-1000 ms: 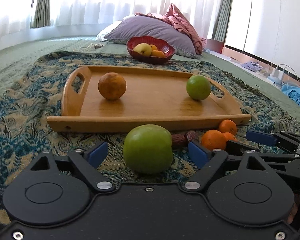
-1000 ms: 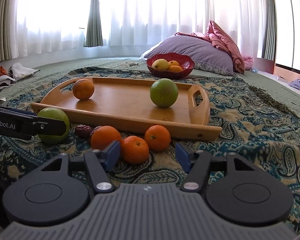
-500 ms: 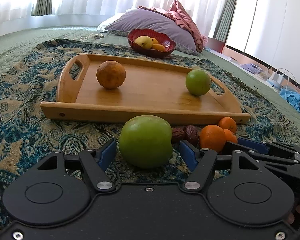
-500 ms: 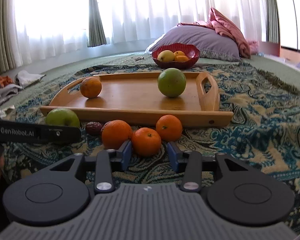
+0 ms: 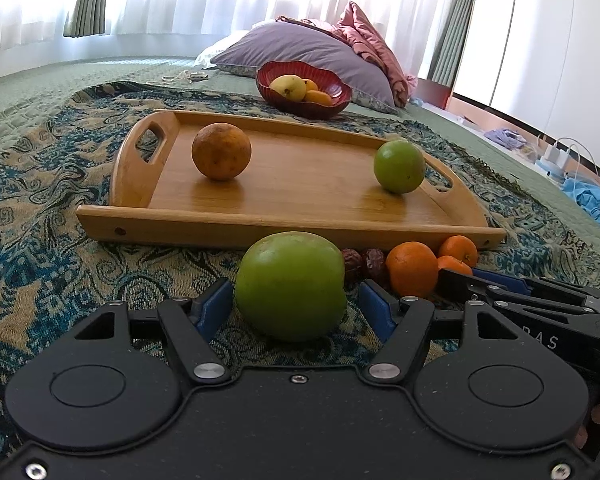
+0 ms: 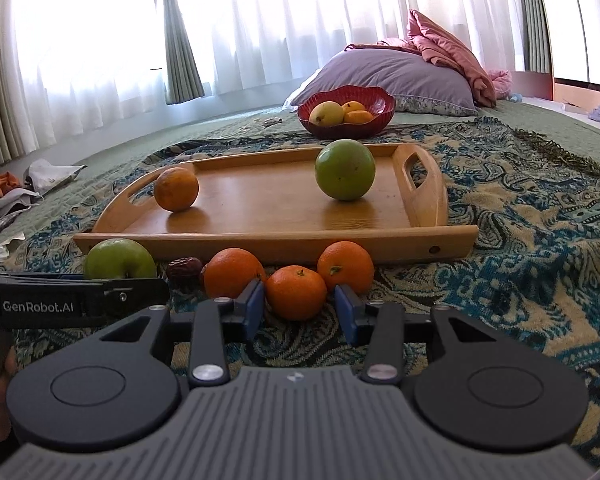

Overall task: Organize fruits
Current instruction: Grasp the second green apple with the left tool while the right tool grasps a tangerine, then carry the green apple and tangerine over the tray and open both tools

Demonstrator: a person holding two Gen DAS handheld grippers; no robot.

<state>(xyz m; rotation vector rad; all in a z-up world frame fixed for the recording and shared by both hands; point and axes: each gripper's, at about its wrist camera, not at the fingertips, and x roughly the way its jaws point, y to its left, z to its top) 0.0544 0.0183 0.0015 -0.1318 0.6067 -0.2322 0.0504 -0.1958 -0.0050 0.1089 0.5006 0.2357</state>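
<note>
While straddling the green apple (image 5: 291,285) on the patterned blanket (image 5: 40,240), left gripper (image 5: 296,310) spread, blue pads (image 5: 214,310) just off either flank, no squeeze visible. Right gripper (image 6: 300,307) likewise apart around the middle tangerine (image 6: 296,292), small gaps at both pads, not yet pinching. Both fruits down on the cloth just in front of the wooden tray (image 5: 284,228); on the tray itself, a mottled orange (image 5: 221,151) and a green round fruit (image 5: 399,166), well apart.

Likely trouble from here:
- Closing off-centre on the apple — round, smooth skin, liable to squirt forward against the tray's front rail.
- Crowding on the right: larger orange (image 6: 233,267) touching or nearly touching the left pad, another tangerine (image 6: 345,266) just beside the right pad (either could get nudged and roll).
- Two dates (image 5: 364,262) lying between apple and oranges — easily knocked aside.
- Grippers working near each other; a careless lift risks a clash.
- Low lift over the rail catching the fruit; a hard set-down sending it rolling into the fruit already there.
</note>
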